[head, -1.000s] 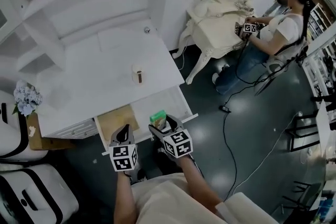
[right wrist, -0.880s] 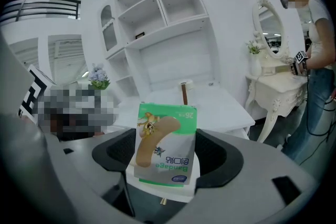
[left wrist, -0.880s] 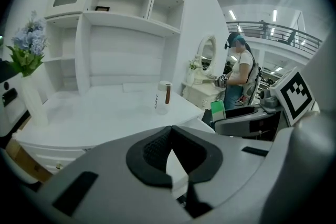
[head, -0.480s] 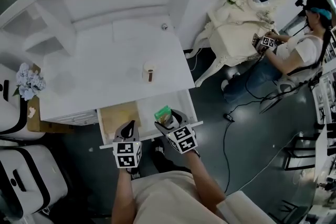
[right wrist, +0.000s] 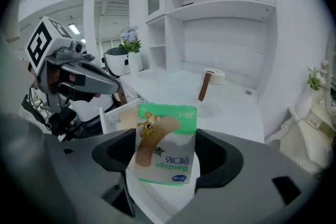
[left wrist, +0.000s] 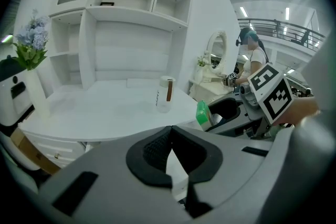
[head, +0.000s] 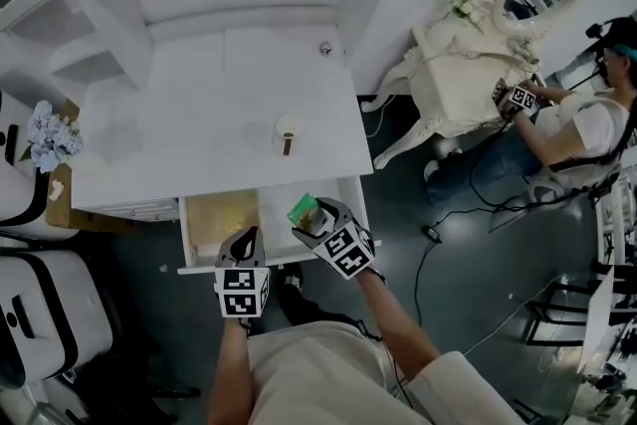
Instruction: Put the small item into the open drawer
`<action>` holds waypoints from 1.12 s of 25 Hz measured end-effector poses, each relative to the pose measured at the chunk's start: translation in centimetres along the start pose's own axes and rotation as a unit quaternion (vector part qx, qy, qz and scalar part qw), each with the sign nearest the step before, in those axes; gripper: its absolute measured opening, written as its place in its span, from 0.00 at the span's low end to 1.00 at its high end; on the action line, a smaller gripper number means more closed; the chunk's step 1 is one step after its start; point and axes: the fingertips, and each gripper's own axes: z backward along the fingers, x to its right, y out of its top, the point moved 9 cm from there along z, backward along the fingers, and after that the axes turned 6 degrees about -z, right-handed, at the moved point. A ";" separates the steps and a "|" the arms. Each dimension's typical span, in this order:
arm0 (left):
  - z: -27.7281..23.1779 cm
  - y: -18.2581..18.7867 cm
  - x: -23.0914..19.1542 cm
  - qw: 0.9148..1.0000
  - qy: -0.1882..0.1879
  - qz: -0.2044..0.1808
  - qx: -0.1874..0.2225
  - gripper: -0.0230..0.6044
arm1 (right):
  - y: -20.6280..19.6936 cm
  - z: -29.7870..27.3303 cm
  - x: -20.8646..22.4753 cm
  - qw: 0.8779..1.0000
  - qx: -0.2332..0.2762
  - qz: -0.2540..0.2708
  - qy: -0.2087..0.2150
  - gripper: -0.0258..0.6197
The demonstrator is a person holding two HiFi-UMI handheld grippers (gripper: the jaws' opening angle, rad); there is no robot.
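The small item is a green and white bandage box, and my right gripper is shut on it. In the right gripper view the box stands upright between the dark pads. It hangs over the white right part of the open drawer, beside the wood-lined part. My left gripper sits at the drawer's front edge, shut with nothing in it; its pads meet at the tips. From the left gripper view the box shows to the right.
A small white cup with a brown stick stands on the white desk. Shelves rise behind it. Blue flowers are at the left, and white seats are below them. A vanity with a mirror and a seated person are at the right.
The head view has swung, so the desk sits further right and lower. Both grippers stay at the drawer front, the right one still holding the box.
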 end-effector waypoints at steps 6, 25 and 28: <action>-0.9 -0.3 0.6 1.000 0.015 0.014 -0.006 0.06 | 0.0 -1.7 0.9 0.998 -0.027 0.050 0.039 0.62; -1.1 -2.0 1.7 0.999 0.033 0.030 -0.024 0.06 | -1.8 -6.4 1.3 0.974 -0.105 0.168 0.114 0.61; -1.1 -2.1 1.9 0.999 0.033 0.030 -0.025 0.06 | -2.0 -6.9 1.5 0.970 -0.116 0.176 0.119 0.61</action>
